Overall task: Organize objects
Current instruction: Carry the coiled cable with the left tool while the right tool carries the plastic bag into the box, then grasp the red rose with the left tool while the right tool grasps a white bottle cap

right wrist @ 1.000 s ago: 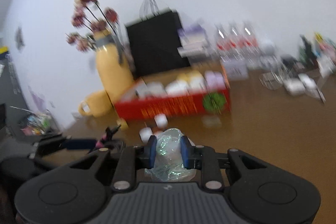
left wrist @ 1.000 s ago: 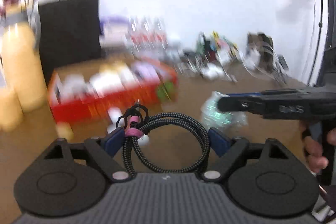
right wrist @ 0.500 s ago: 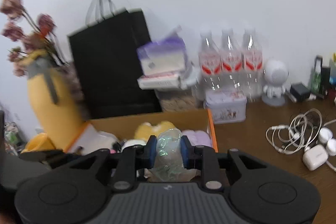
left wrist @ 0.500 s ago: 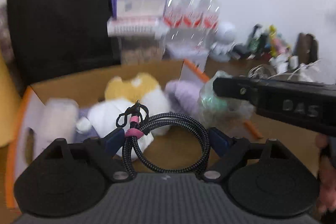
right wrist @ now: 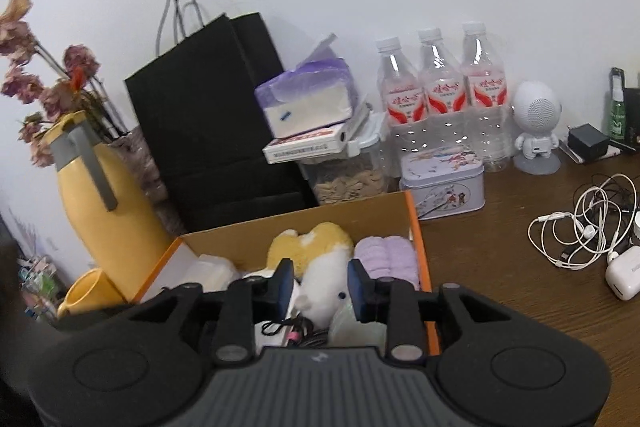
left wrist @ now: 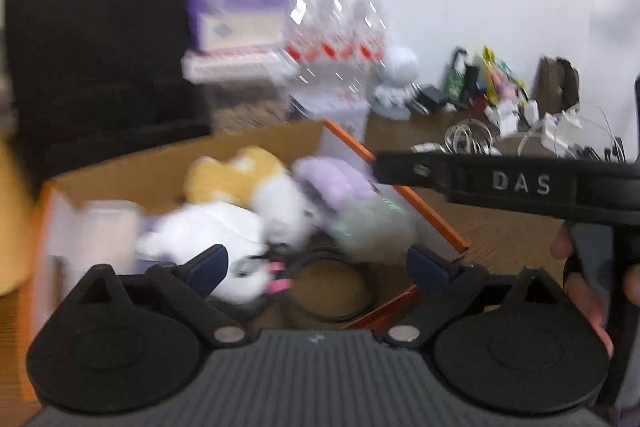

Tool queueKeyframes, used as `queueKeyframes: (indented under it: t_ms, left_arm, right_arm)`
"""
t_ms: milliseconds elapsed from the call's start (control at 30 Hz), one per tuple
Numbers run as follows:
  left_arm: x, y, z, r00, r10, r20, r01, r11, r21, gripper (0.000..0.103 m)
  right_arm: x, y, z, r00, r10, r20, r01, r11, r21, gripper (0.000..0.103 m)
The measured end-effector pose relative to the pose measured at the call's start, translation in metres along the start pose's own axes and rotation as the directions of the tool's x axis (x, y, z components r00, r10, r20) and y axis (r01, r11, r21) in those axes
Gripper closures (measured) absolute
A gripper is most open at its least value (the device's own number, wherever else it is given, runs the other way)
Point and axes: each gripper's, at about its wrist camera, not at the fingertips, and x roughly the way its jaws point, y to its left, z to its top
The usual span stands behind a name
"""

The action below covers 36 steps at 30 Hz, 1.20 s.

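Now, left claw (left wrist: pixel 316 263): jaws opening wide, nothing pressed between the pads.
Black cable (left wrist: pixel 332 291): coiled, lying loose in the cardboard box (left wrist: pixel 256 151) just below that claw, beside the white plush (left wrist: pixel 216 227).
Right claw (right wrist: pixel 320 285): jaws opening over the box, pads clear.
Crinkly clear bag (right wrist: pixel 352 325): below its right finger, inside the box.
Earphones (right wrist: pixel 584 223): on the worktop (right wrist: pixel 500 267), well apart.

I see even, soft indoor light, heavy motion blur in my left view, sharp right view, fisheye-curved dark corners.
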Motion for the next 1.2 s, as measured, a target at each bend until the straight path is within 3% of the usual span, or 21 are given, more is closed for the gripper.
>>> queueKeyframes:
  t_ms: [133, 233, 300, 400, 467, 633, 800, 867, 1000, 1200]
  left_arm:
    - [-0.061, 0.014, -0.002, 0.991, 0.111, 0.075, -0.111, 0.994, 0.008, 0.000]
    - [-0.106, 0.012, -0.017, 0.980, 0.163, 0.118, -0.165, 0.986, 0.012, 0.000]
    - [-0.138, 0.008, -0.039, 0.973, 0.172, 0.154, -0.176, 0.984, 0.015, 0.000]
    - [-0.177, -0.002, -0.081, 0.964, 0.186, 0.193, -0.186, 0.982, -0.015, 0.000]
    - [-0.193, -0.008, -0.115, 0.969, 0.170, 0.178, -0.158, 0.984, -0.081, 0.000]
    - [-0.217, -0.028, -0.191, 0.991, 0.097, 0.087, -0.074, 0.969, -0.237, 0.000]
    - [-0.252, -0.063, -0.238, 0.984, 0.163, 0.072, -0.151, 0.977, -0.151, 0.000]
    - [-0.265, -0.069, -0.250, 0.984, 0.158, 0.081, -0.147, 0.982, -0.120, 0.000]
    - [-0.274, -0.069, -0.257, 0.982, 0.163, 0.094, -0.149, 0.979, -0.137, 0.000]
    - [-0.250, -0.050, -0.255, 0.972, 0.204, 0.114, -0.177, 0.962, -0.209, 0.000]
  right_arm:
    - [-0.022, 0.000, 0.001, 1.000, -0.008, 0.025, 0.007, 1.000, 0.025, 0.061]
    - [-0.044, 0.004, -0.006, 1.000, -0.021, 0.020, 0.021, 1.000, 0.011, 0.059]
    - [-0.066, 0.011, -0.020, 0.999, -0.025, 0.020, 0.025, 1.000, -0.014, 0.057]
    - [-0.102, 0.029, -0.051, 0.999, -0.023, 0.029, 0.026, 0.996, -0.090, 0.045]
    - [-0.127, 0.043, -0.076, 0.999, -0.035, 0.033, 0.040, 0.988, -0.147, 0.040]
    - [-0.180, 0.078, -0.153, 0.994, -0.104, 0.034, 0.109, 0.959, -0.263, 0.030]
    - [-0.227, 0.093, -0.220, 0.993, -0.109, -0.038, 0.094, 0.956, -0.276, 0.029]
    - [-0.247, 0.093, -0.241, 0.992, -0.097, -0.086, 0.072, 0.965, -0.251, 0.029]
    - [-0.280, 0.099, -0.256, 0.990, -0.087, -0.107, 0.056, 0.961, -0.271, 0.027]
    - [-0.296, 0.101, -0.241, 0.988, -0.151, 0.040, 0.156, 0.948, -0.279, 0.018]
